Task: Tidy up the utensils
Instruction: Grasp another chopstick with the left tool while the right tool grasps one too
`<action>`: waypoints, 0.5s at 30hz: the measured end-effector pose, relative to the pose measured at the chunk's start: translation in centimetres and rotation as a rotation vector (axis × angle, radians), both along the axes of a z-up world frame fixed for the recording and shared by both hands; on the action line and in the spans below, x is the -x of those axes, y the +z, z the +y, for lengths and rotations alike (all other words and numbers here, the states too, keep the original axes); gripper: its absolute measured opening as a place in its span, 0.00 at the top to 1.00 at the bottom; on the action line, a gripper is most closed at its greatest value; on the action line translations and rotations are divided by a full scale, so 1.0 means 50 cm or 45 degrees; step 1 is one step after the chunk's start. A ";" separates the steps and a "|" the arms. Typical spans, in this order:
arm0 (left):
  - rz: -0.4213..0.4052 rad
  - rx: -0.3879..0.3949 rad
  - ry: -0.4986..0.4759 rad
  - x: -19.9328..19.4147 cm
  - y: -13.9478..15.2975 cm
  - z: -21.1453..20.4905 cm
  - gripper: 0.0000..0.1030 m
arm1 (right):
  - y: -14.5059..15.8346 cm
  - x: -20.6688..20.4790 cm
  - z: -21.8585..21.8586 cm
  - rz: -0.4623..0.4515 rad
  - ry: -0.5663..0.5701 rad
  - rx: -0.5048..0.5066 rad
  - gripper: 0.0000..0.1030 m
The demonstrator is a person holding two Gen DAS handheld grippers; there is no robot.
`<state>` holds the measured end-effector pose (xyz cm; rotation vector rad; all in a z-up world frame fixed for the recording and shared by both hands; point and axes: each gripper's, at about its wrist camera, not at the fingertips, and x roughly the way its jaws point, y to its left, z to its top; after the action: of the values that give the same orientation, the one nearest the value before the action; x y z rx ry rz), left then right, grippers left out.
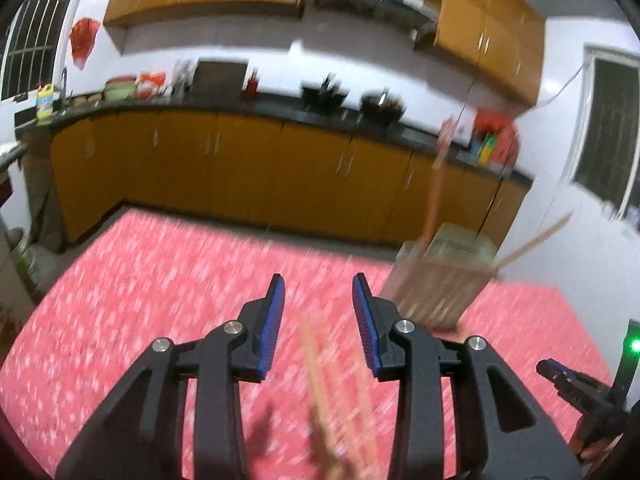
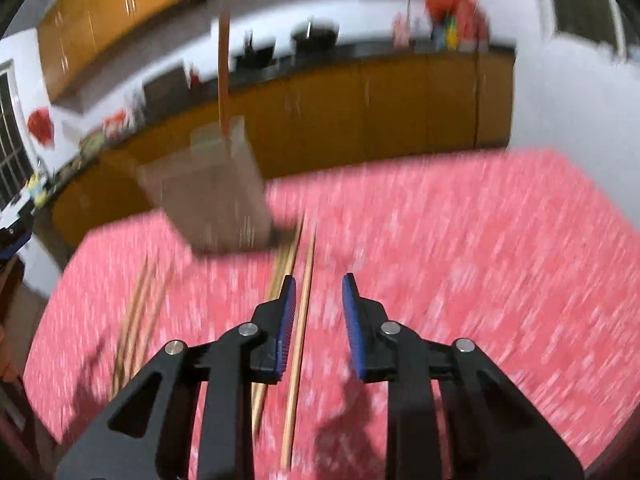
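Note:
A clear utensil holder (image 1: 438,276) stands on the red patterned tablecloth (image 1: 160,300), with chopsticks (image 1: 436,184) sticking up out of it. Loose wooden chopsticks (image 1: 336,396) lie blurred on the cloth under my open, empty left gripper (image 1: 319,296). In the right wrist view the holder (image 2: 208,196) stands ahead to the left, a chopstick (image 2: 223,68) upright in it. My right gripper (image 2: 319,294) is open and empty above two loose chopsticks (image 2: 300,340). More chopsticks (image 2: 138,320) lie to the left. Both views are motion-blurred.
The right gripper (image 1: 560,378) shows at the lower right of the left wrist view. Orange kitchen cabinets (image 1: 240,176) and a dark counter (image 1: 280,106) with pots run behind the table. The table's far edge (image 2: 400,164) is near the holder.

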<state>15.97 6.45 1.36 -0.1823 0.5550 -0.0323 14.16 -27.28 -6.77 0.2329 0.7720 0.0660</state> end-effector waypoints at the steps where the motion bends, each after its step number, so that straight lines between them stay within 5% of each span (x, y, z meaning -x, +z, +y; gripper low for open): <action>1: 0.037 0.007 -0.001 0.002 -0.018 0.006 0.66 | -0.019 0.000 0.010 0.031 0.015 0.006 0.76; 10: 0.259 0.095 -0.042 0.033 -0.157 0.018 0.67 | -0.105 -0.009 0.066 0.147 0.068 0.099 0.77; 13: 0.281 0.098 -0.072 0.039 -0.174 0.006 0.67 | -0.111 -0.007 0.069 0.132 0.050 0.156 0.93; 15: 0.295 0.089 -0.095 0.040 -0.181 -0.008 0.67 | -0.111 -0.010 0.053 0.133 -0.007 0.159 0.93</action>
<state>13.95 6.04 -7.67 -0.2349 0.7920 -0.1045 14.64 -24.63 -12.30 0.1204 0.8760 0.0001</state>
